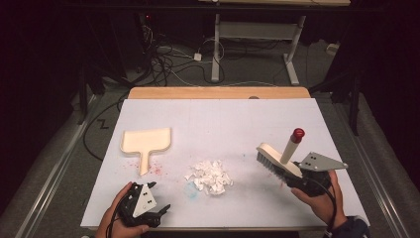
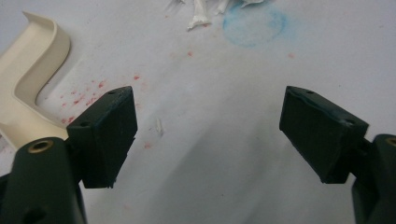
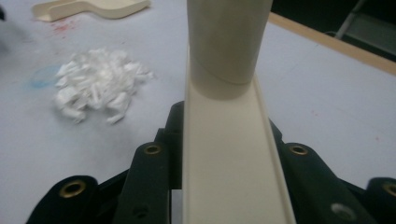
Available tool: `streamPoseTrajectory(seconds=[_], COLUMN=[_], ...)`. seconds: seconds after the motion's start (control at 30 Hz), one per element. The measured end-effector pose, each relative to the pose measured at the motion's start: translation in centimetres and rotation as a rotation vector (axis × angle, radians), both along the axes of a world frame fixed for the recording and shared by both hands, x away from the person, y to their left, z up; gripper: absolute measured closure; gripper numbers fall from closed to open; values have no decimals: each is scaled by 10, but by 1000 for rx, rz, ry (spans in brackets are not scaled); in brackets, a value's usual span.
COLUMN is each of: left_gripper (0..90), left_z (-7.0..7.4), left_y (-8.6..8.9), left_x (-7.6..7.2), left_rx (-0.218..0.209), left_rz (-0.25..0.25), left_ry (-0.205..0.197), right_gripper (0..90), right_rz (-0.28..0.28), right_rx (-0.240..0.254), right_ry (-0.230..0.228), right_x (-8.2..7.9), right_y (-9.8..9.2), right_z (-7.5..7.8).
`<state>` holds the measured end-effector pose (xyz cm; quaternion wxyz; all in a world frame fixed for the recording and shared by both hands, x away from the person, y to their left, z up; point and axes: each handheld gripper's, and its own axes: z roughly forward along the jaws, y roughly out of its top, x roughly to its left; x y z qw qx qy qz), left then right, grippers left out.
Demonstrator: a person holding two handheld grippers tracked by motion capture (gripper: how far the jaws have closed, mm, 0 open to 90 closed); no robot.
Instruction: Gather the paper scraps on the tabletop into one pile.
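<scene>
Right tongs (image 1: 292,174): clamped on the brush (image 1: 277,161), lifted above the desk (image 1: 237,116) at right.
Left tongs (image 1: 161,210): open, empty, near-left edge.
Paper scraps (image 1: 210,176): heaped mid-desk, unswept.
Dustpan (image 1: 146,141): lying flat, far-left of the heap, untouched.
Progress: brush in hand; sweeping and gathering not yet begun.

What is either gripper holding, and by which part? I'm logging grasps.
The right gripper clamps the cream hand brush with grey bristles and red-capped handle by the end of its flat back. The left gripper holds nothing.
</scene>
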<state>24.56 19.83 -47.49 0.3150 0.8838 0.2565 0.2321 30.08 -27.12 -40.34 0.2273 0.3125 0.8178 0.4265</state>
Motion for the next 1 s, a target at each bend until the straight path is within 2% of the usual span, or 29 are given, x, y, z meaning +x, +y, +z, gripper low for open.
streamPoseTrajectory(seconds=[0.07, 0.2, 0.33, 0.37, 0.4, 0.5, 0.57, 0.63, 0.7, 0.77, 0.83, 0.9, 0.93, 0.97, 1.0], left_gripper=[181, 181, 181, 180, 181, 181, 181, 181, 180, 180, 181, 181, 181, 181, 181], left_z=[0, -1, -1, 0, 0, -2, -2, -3, -3, -4, -4, -4, -4, -4, -4], left_y=[0, 0, -1, -1, -1, -2, -3, -3, -4, -4, -4, -3, -2, -1, 0], left_x=[0, 0, 1, 1, 1, 3, 4, 5, 6, 7, 7, 6, 6, 5, 5], left_rx=[0, 4, 4, 3, 3, 5, 9, 7, 8, 12, 15, 13, 14, 13, 10], left_rz=[0, -2, -5, -5, -7, -11, -13, -17, -18, -20, -16, -12, -9, -5, 0], left_ry=[3, 5, 7, 7, 9, 17, 22, 24, 24, 26, 29, 28, 29, 29, 28], right_gripper=[681, 681, 681, 681, 681, 680, 678, 663, 608, 540, 464, 393, 365, 413, 424], right_rz=[35, 169, 283, 293, 302, 305, 280, 265, 238, 205, 185, 123, 94, 80, 78], right_rx=[-13, 17, -16, -22, -29, -39, -73, -78, -124, -195, -239, -286, -302, -308, -290], right_ry=[23, 147, 296, 327, 377, 432, 420, 441, 424, 411, 338, 334, 312, 263, 219], right_x=[-7, -18, -14, -11, -7, 7, 18, 30, 43, 54, 61, 68, 68, 67, 64], right_y=[-4, -14, -18, -19, -20, -24, -28, -32, -33, -33, -31, -28, -27, -27, -27], right_z=[2, 4, -4, -6, -9, -14, -14, -16, -17, -18, -21, -23, -24, -25, -23])
